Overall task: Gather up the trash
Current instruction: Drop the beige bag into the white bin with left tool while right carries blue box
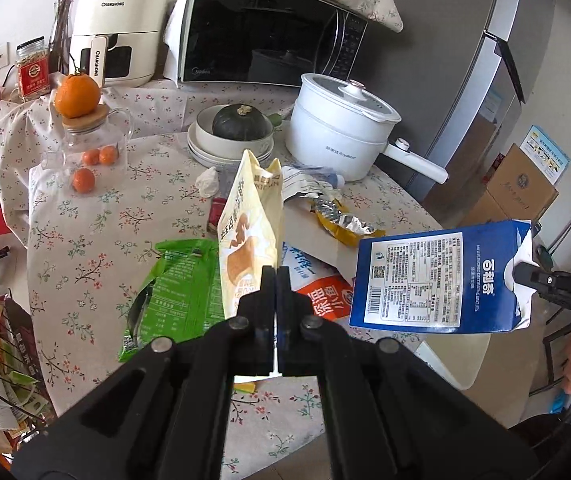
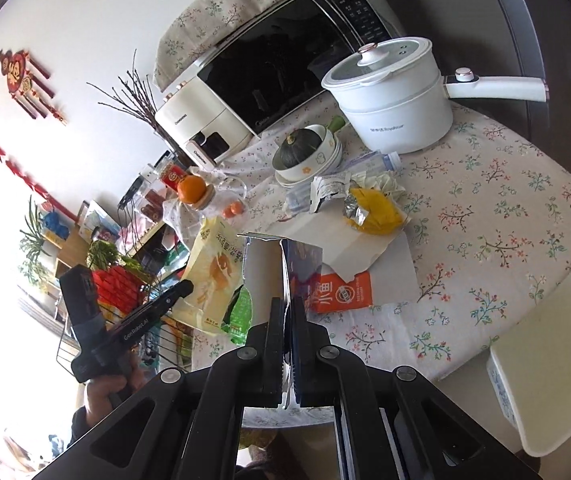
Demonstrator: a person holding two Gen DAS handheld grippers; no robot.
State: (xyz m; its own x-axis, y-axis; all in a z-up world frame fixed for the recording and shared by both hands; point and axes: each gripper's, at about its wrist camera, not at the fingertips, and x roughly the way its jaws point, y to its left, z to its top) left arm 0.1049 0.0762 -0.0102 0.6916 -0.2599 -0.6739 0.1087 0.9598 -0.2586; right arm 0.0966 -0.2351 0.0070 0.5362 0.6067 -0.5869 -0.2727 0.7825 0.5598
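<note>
My left gripper (image 1: 276, 276) is shut on a cream-yellow bread bag (image 1: 251, 224) and holds it upright above the floral tablecloth (image 1: 85, 232); the bag also shows in the right wrist view (image 2: 211, 272). My right gripper (image 2: 288, 306) is shut on a torn blue biscuit box (image 2: 281, 264), held in the air off the table's front edge; the box shows at the right in the left wrist view (image 1: 441, 276). On the table lie a green wrapper (image 1: 177, 292), an orange-and-white packet (image 1: 321, 288), a yellow foil wrapper (image 1: 341, 220) and a crumpled tissue (image 1: 208, 182).
A white pot (image 1: 341, 132), a bowl with a dark squash (image 1: 241, 124), a microwave (image 1: 265, 28), an air fryer (image 1: 121, 28) and a glass jar topped with an orange (image 1: 85, 136) stand at the back. A wire basket (image 1: 1, 360) is at the left, a white chair (image 2: 557, 356) at the right.
</note>
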